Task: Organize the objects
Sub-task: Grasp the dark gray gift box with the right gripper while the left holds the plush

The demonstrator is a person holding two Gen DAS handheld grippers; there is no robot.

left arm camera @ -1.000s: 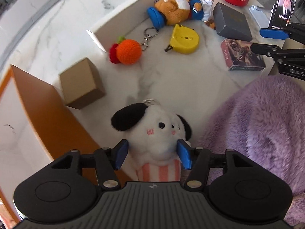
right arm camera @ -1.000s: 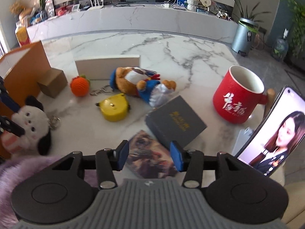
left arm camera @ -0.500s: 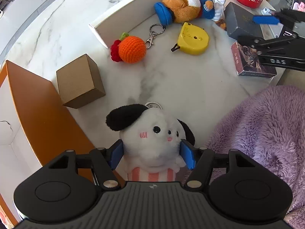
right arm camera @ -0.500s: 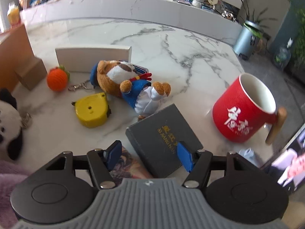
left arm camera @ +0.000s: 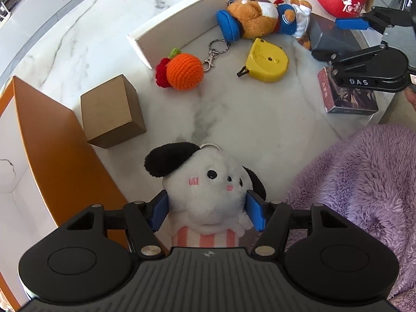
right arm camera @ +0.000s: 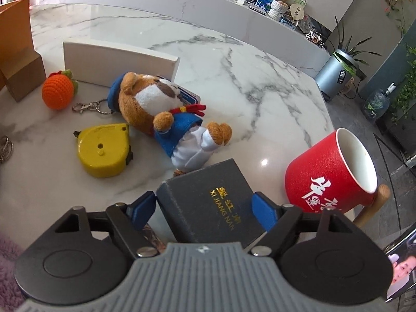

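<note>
Left gripper (left arm camera: pixel 207 214) low over the marble table (left arm camera: pixel 260 124), clamping a plush dog (left arm camera: pixel 205 184) beside the orange box (left arm camera: pixel 59 150); right gripper (right arm camera: pixel 205 209) spread wide, straddling a dark book (right arm camera: pixel 210 205) near the mug (right arm camera: pixel 330 174).

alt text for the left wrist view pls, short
The left gripper is shut on a white plush dog with black ears, above a marble table. Beyond lie a brown cardboard box, a crocheted orange keychain and a yellow tape measure.
</note>
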